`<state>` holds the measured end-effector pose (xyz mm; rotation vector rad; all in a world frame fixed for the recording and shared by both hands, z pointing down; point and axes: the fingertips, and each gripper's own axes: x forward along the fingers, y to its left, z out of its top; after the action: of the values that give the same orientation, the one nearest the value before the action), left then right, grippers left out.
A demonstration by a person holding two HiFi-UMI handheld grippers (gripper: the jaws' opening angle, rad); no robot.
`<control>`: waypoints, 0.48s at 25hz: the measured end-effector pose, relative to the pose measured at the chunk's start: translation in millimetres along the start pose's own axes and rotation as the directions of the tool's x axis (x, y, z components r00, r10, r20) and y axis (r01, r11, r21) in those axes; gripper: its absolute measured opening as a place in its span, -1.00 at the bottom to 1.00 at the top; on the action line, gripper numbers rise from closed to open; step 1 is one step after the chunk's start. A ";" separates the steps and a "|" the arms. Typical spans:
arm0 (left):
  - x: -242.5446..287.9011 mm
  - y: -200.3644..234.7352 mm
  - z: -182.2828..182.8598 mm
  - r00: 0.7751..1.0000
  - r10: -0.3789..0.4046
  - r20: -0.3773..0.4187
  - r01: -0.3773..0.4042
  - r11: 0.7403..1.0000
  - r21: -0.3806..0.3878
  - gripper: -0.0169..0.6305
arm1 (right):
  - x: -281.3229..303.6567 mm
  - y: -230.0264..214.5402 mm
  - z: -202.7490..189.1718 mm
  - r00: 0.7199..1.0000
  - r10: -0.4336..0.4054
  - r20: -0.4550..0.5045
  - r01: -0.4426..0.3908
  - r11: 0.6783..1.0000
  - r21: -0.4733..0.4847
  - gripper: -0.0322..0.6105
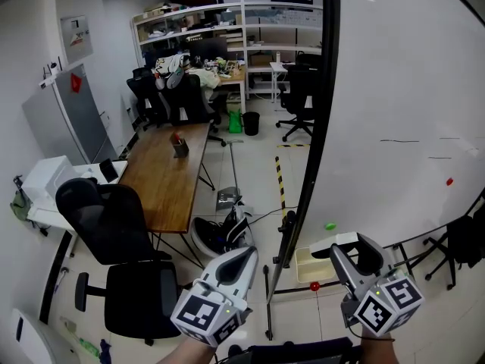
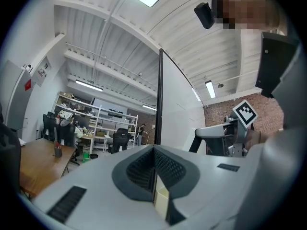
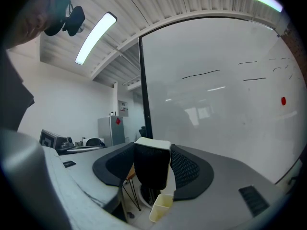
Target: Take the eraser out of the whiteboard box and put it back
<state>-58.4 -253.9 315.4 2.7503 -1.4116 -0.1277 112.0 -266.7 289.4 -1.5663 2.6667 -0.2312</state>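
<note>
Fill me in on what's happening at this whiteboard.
A person stands at the whiteboard with a claw in each hand. The right claw is shut on the eraser, holding it clear of the cream box low by the board's edge. The left claw is shut with nothing in it, beside the right.

Wooden table (image 1: pixel 168 174), office chairs (image 1: pixel 106 218), white shelving (image 1: pixel 198 23)

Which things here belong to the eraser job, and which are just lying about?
Job: eraser, clamped in right gripper; box; whiteboard.
Lying about: wooden table; black chair; green magnet; shelves; left gripper, shut, empty.
</note>
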 end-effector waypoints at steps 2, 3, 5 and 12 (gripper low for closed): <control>-0.1 -0.3 -1.5 1.000 0.004 -0.006 -0.004 1.000 -0.003 -0.89 | -1.0 0.1 0.2 1.000 0.000 0.001 0.000 1.000 0.001 -0.08; -0.8 0.2 -1.7 1.000 0.007 -0.008 -0.007 1.000 -0.005 -0.89 | -1.3 0.8 0.3 1.000 0.000 0.001 0.000 1.000 0.001 -0.08; -2.1 0.1 -2.5 1.000 0.009 -0.011 -0.009 1.000 -0.014 -0.89 | -2.9 1.7 0.2 1.000 0.000 0.000 0.000 1.000 0.002 -0.08; 6.9 -9.4 -4.2 1.000 -0.017 0.010 0.017 1.000 -0.026 -0.88 | -3.5 -7.1 -6.8 1.000 -0.022 -0.022 0.022 1.000 -0.001 -0.08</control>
<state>-46.4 -254.0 318.5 2.7448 -1.3791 -0.1585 119.1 -266.3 297.0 -1.6037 2.6671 -0.2499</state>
